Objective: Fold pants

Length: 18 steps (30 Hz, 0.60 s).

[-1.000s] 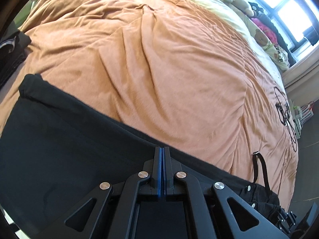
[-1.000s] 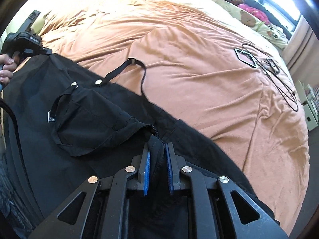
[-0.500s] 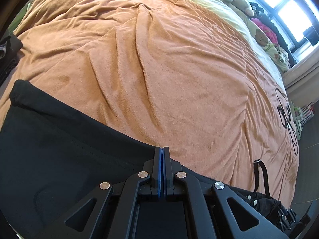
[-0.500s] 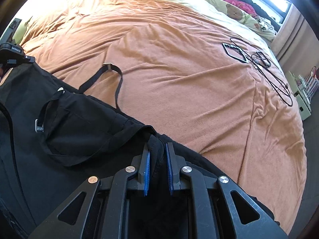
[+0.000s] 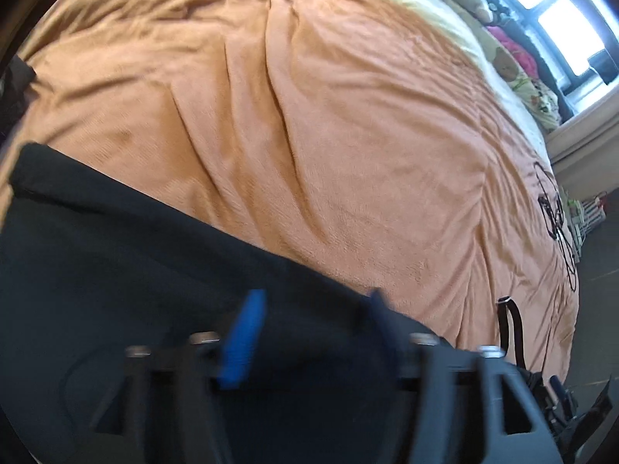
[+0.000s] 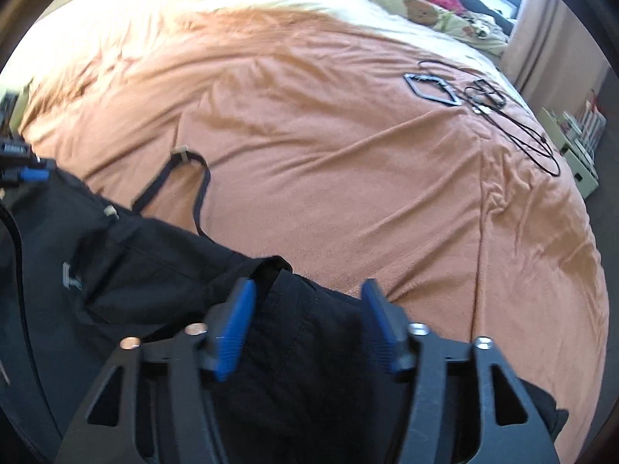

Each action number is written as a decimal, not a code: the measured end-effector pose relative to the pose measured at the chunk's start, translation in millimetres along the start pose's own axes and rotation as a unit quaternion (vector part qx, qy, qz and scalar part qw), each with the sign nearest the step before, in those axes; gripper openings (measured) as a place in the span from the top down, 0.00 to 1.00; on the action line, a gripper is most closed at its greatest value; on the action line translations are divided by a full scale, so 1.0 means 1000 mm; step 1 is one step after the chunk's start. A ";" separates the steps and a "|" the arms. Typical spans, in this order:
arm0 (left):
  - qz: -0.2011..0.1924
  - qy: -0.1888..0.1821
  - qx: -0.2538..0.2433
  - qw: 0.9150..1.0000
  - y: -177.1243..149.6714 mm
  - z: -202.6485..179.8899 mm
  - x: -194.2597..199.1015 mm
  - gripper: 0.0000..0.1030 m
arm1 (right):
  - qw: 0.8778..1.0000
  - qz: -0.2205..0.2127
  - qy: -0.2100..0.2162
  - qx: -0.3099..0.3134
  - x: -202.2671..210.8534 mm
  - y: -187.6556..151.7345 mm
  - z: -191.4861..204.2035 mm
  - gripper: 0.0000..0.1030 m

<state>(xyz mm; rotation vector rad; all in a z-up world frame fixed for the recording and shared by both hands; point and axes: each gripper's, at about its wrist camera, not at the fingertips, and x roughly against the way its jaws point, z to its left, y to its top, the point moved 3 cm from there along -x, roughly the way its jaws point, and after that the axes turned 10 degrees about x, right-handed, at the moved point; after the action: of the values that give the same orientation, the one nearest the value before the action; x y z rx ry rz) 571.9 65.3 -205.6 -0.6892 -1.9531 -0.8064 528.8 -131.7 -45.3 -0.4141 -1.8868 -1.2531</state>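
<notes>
Both wrist cameras sit low and close over black pants [image 5: 116, 270] at 6 o'clock, looking across an orange bed [image 6: 329, 154] toward windows at 1 o'clock. Both views share the bed, the cables [image 6: 514, 123] and the pants strap [image 6: 193, 178].

My 2 grippers sit over the pants [image 6: 154, 270], which lie on the bedspread [image 6: 348, 193]; cables [image 6: 503, 116] lie far right.

black pants [image 6: 162, 270] lay spread flat along the near edge of the orange bed [image 6: 348, 178], strap looped outward
</notes>
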 end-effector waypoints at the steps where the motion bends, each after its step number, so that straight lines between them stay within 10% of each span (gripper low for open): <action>1: -0.007 -0.004 -0.004 1.000 -0.001 0.002 0.007 0.28 | 1.000 -0.004 0.001 -0.005 0.005 -0.001 -0.001 0.42; 18: -0.035 -0.017 -0.033 0.999 -0.015 0.090 0.079 0.28 | 0.996 -0.035 0.036 -0.075 0.088 -0.051 0.005 0.42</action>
<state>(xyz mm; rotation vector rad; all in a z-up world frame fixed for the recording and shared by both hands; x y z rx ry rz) 478.6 136.1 -176.0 -0.6819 -1.9983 -0.9113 439.6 -163.8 -9.6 -0.3788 -1.7659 -1.4417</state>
